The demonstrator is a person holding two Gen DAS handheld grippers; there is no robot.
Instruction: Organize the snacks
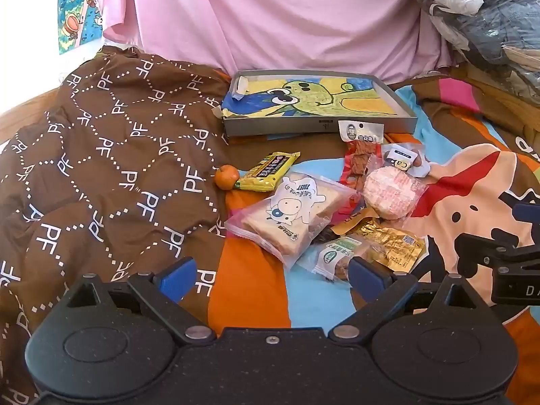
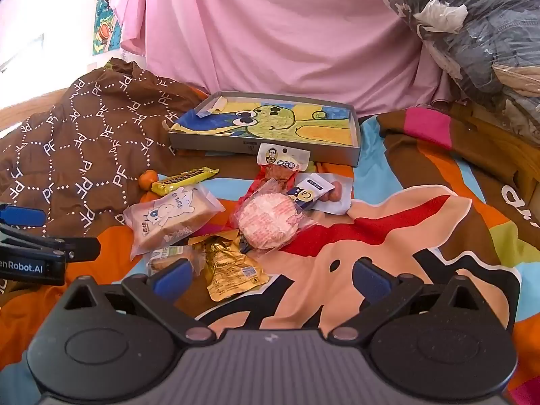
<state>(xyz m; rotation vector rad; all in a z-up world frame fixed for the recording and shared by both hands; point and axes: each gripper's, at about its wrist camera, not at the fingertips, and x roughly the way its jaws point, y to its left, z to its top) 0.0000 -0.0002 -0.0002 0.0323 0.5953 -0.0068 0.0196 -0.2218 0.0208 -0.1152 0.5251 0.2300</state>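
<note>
Both grippers hover low over the bed [image 2: 388,229], fingers spread wide and empty; left gripper [image 1: 272,271] and right gripper [image 2: 270,276] sit side by side, each visible at the edge of the other's view.

Snack pile lies ahead of both and slightly between them; we judge the first pick to be from its near edge. Nearest item: the gold foil pouch [image 2: 233,273], just ahead of the right gripper's left finger, long axis running near-to-far, slightly skewed; from the left gripper the same pouch [image 1: 391,243] lies ahead-right, beside a small green-label packet [image 1: 334,256] just off its right finger. We judge the right hand nearer to the pouch, the left nearer to the toast bag [image 1: 293,216].

Further out: toast bag lies diagonally, overlapping the packets under it; round pink-wrapped cake [image 2: 268,221] sits on the heap's right; moving any one may drag a neighbour.

Beyond: yellow bar [image 1: 266,170] with a small orange [image 1: 226,177] touching its left end; red strip snack [image 2: 280,165] leaning toward the tray.

Farthest: grey tray [image 2: 270,150], shallow, holding only a drawing; likely destination; its near wall must be cleared on approach; brown quilt [image 1: 101,155] bunched to the left.
</note>
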